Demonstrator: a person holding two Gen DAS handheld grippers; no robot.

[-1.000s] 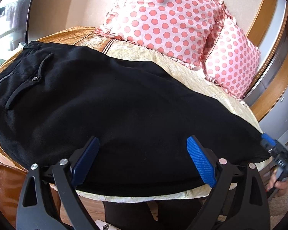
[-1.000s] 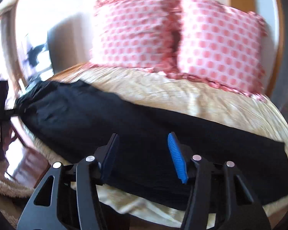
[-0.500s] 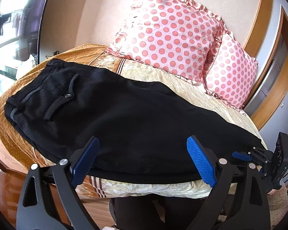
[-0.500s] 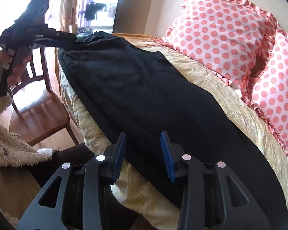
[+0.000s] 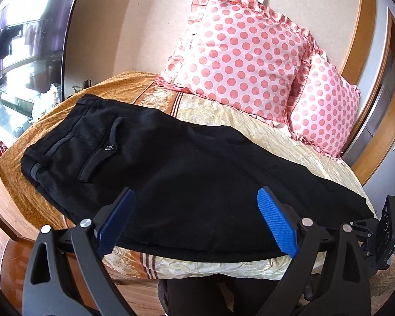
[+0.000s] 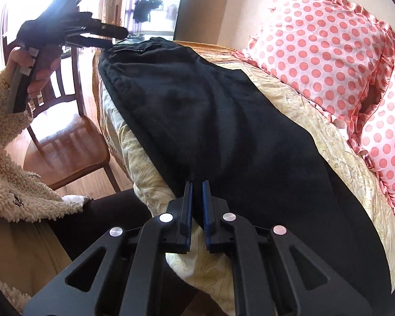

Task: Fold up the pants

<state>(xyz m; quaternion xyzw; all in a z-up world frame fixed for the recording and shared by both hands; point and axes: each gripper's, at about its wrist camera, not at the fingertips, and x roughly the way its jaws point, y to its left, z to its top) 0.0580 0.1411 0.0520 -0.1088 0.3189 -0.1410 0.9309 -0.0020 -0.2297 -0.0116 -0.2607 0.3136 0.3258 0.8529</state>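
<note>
Right gripper (image 6: 196,205) looks nearly closed on the pants (image 6: 223,121) edge at 6 o'clock; left gripper (image 5: 194,221) gapes wide, empty.

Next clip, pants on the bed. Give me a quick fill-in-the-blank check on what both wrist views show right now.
1. The black pants lie spread on the ____.
2. The left gripper has its blue pads wide ____.
3. The right gripper has closed on the near ____ of the pants.
4. The pillows are pink with ____.

Missing words: bed; apart; edge; dots

Right hand-held gripper (image 6: 196,197), jaws nearly together on the black pants' (image 6: 223,121) near edge.
</note>
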